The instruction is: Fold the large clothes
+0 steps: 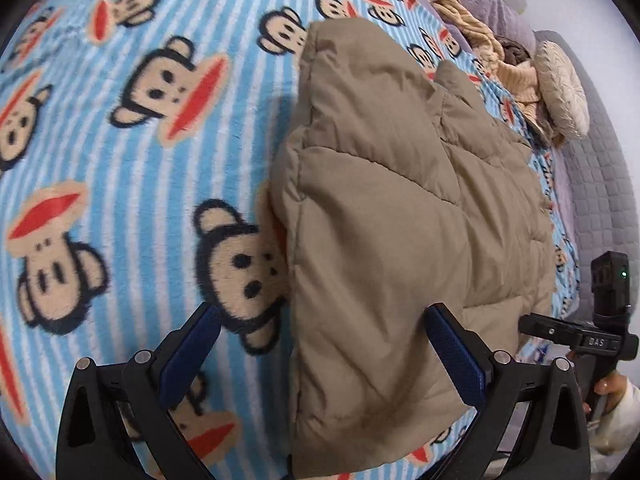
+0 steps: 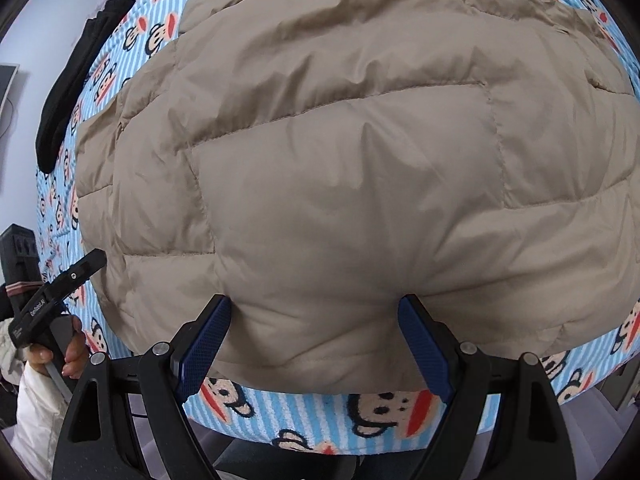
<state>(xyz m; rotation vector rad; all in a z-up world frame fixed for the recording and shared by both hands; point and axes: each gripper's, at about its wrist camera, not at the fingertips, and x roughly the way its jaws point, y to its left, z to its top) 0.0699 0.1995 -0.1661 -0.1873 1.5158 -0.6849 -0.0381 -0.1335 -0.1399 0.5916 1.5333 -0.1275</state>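
Folded coat [image 2: 340, 184] is lying on the monkey-print blanket [image 1: 120, 168].
Both claws, left gripper [image 1: 320, 344] and right gripper [image 2: 316, 340], are being held spread wide at its near edge; pillows [image 1: 560, 88] and black clothing [image 2: 76, 92] are lying beyond.

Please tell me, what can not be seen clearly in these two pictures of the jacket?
- Jacket far end: cut off by the top edge, right wrist view.
- Jacket underside and sleeves: hidden by its own top layer, both views.
- Pile beside the cushion: too small, left wrist view.
- Black cloth: kind unclear, right wrist view.
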